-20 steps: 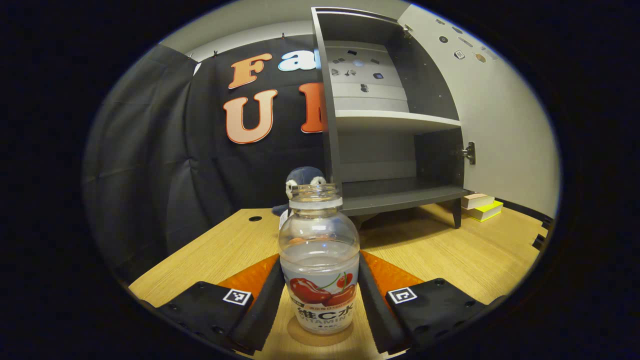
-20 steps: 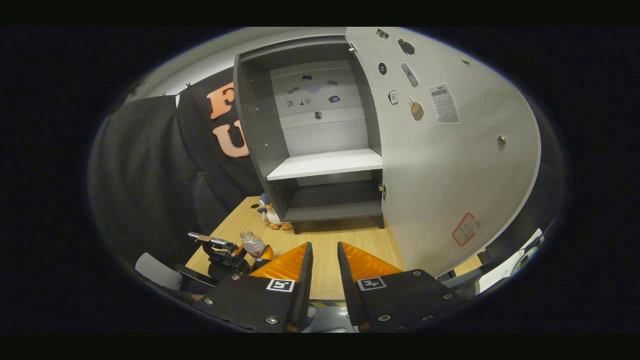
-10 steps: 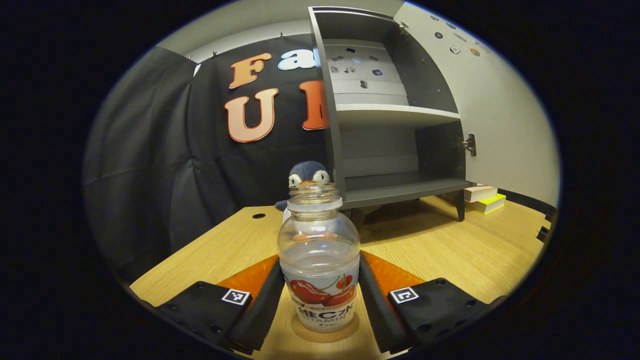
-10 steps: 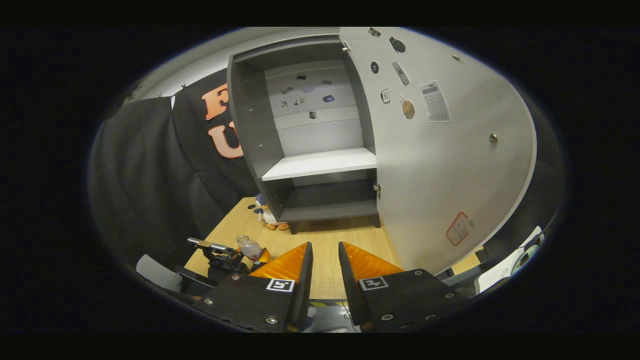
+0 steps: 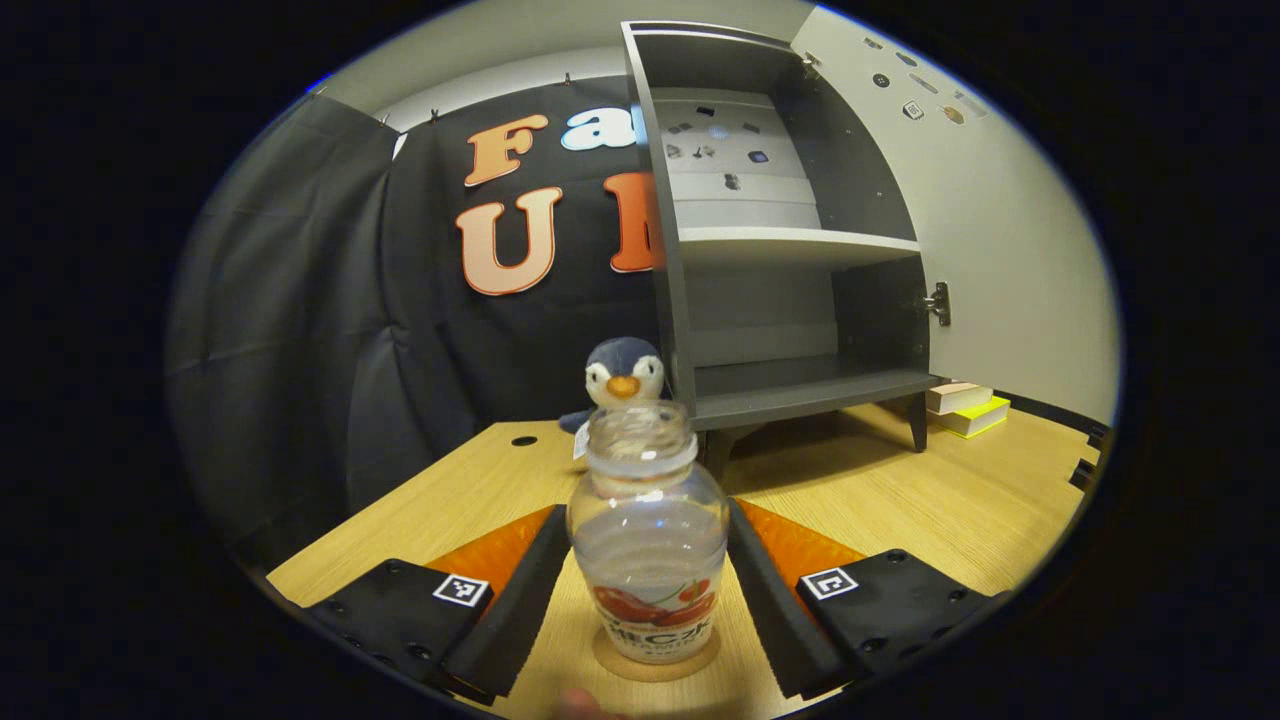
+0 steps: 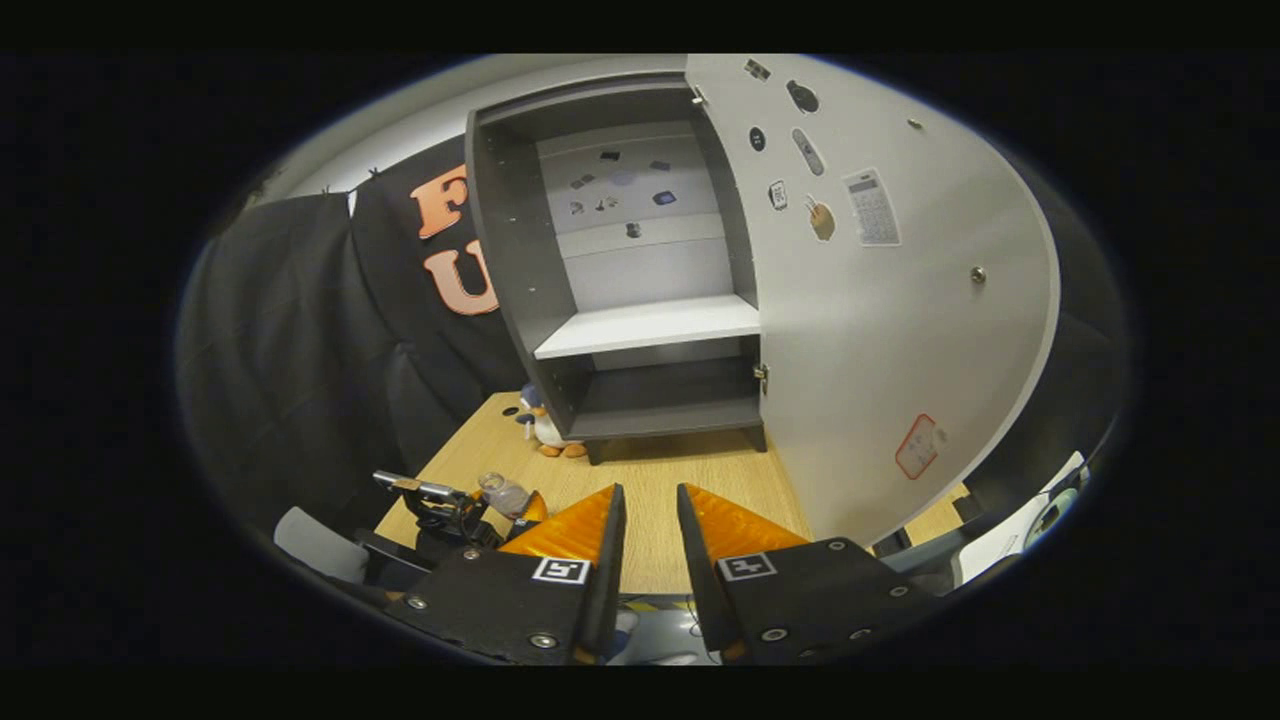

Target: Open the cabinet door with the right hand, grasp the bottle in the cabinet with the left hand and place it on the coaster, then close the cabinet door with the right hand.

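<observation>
Clear plastic, capless, the bottle point(image 5: 648, 545) stands upright on the round coaster point(image 5: 655, 662) between the left tongs point(image 5: 648, 580); whether the fingers still press it cannot be told. The right gripper view shows these tongs point(image 6: 470, 510) and the bottle point(image 6: 503, 493) from the side. The right tongs point(image 6: 648, 525) hang narrowly parted, holding nothing, above the wooden tabletop point(image 6: 650, 480). Behind stands the grey cabinet point(image 6: 640, 290), door point(image 6: 880, 320) swung open. The left gripper view shows a toy penguin point(image 5: 622, 372) beside it.
</observation>
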Motion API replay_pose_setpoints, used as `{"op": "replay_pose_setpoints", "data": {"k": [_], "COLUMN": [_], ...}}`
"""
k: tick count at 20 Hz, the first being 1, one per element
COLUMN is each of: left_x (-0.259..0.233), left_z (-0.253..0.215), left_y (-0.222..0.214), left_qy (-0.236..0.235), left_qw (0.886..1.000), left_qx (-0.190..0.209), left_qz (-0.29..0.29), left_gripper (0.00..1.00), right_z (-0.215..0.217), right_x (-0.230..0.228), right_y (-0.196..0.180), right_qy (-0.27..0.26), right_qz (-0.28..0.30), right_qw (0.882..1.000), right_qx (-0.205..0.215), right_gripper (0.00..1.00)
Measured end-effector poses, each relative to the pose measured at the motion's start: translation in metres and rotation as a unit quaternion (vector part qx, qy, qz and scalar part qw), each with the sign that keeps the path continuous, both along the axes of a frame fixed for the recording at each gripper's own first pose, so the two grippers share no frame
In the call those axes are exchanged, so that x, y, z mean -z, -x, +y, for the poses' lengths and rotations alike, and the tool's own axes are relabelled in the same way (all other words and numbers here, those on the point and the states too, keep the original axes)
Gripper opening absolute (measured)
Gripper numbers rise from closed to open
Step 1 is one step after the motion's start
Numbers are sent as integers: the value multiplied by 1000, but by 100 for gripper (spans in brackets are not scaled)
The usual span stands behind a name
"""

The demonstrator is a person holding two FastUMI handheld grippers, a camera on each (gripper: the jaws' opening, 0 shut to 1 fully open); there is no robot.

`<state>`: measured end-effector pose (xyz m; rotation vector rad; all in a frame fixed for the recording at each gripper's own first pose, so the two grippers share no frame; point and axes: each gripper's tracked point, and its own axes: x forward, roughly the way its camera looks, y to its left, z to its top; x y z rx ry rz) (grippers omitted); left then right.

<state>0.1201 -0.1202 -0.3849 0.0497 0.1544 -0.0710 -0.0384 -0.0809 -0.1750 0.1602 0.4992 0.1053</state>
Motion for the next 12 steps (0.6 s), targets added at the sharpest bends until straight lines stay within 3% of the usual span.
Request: {"op": "replay_pose_setpoints", "data": {"k": [8,12], "left_x": [-57,-117], "left_z": [8,10], "left_y": [-5,3], "left_qy": [-6,6], "left_qw": [999,998], "left_qx": [-1,4], "left_qz": [-38,-65], "left_gripper": [94,98], "right_z": [-1,-13], "right_x": [-21,-50], "right_y": [12,21], "right_qy": [-9,-9], "right_qz": [-25,-60], "right_qw": [1000,998], "right_qx": [4,17], "right_gripper": [33,33]}}
